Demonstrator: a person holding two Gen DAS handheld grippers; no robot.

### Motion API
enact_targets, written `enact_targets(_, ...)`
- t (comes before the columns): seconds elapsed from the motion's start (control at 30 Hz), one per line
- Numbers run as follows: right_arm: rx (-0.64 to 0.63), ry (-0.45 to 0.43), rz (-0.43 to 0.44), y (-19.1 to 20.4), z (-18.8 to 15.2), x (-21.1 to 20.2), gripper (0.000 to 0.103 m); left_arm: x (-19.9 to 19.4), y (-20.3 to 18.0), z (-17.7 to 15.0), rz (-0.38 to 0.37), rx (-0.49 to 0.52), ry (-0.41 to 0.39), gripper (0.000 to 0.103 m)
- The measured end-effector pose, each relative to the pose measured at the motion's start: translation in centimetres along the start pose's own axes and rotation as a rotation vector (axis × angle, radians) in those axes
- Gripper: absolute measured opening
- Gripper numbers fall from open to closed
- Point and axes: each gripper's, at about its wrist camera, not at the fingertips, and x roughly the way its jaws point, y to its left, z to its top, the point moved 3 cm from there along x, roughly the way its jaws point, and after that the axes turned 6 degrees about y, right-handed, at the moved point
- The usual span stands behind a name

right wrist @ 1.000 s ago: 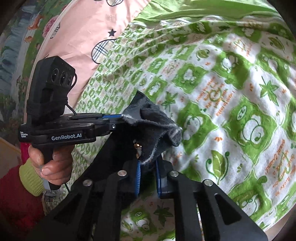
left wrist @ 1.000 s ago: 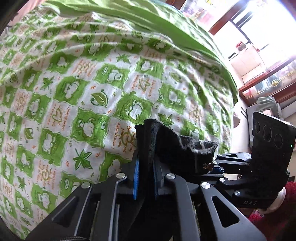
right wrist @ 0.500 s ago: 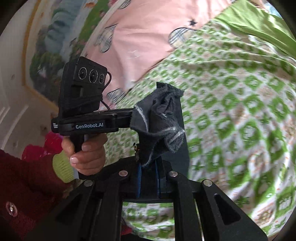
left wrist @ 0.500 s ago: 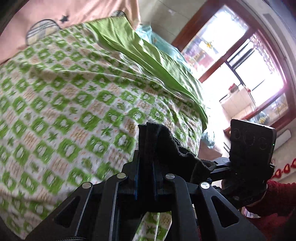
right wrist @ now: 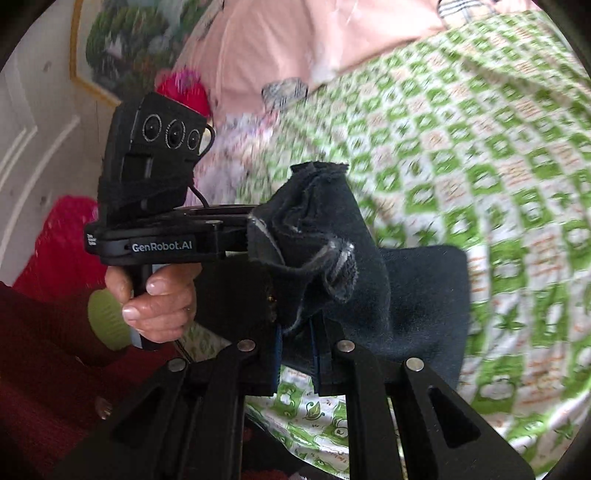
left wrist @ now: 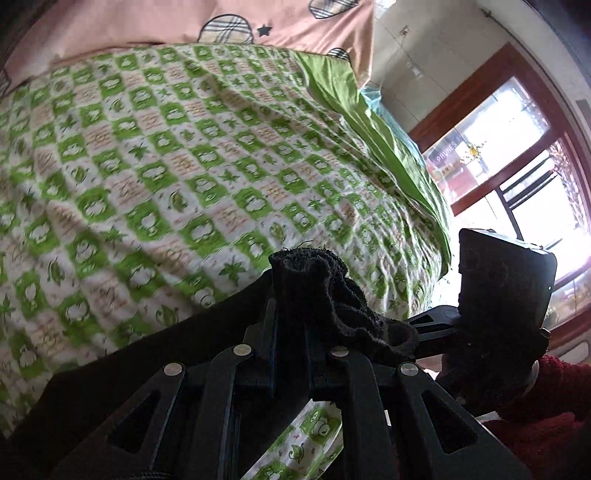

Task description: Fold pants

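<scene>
The dark pants are pinched at one edge in my left gripper, which is shut on the bunched cloth. In the right wrist view the same pants are pinched in my right gripper, shut on the cloth, with a flat panel hanging to the right. The two grippers are close side by side, both held up above the green and white patterned bedspread. The other gripper shows in each view, at the right in the left wrist view and at the left in the right wrist view.
A pink blanket lies at the head of the bed. A plain green sheet runs along the far side. A window with a red-brown frame is at the right. A white wall with a framed picture is at the left.
Both grippers have lifted the pants up and away from the bedspread. The bed now looks farther off and more of the room shows.
</scene>
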Motion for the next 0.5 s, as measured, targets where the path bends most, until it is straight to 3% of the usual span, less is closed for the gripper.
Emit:
enact_targets(0.37, -0.022, 0.147, -0.028, -0.2, -0.7, 5.8, 0.016, 0.7, 5.0, -5.2, 0.067, -0.172, 0.002, 0.007)
enact_targets(0.5, -0.023, 0.176, -0.02, 0.3, -0.3, 7.5, 0.027, 0.7, 6.0, -6.2, 0.086, -0.218, 0.01, 0.007)
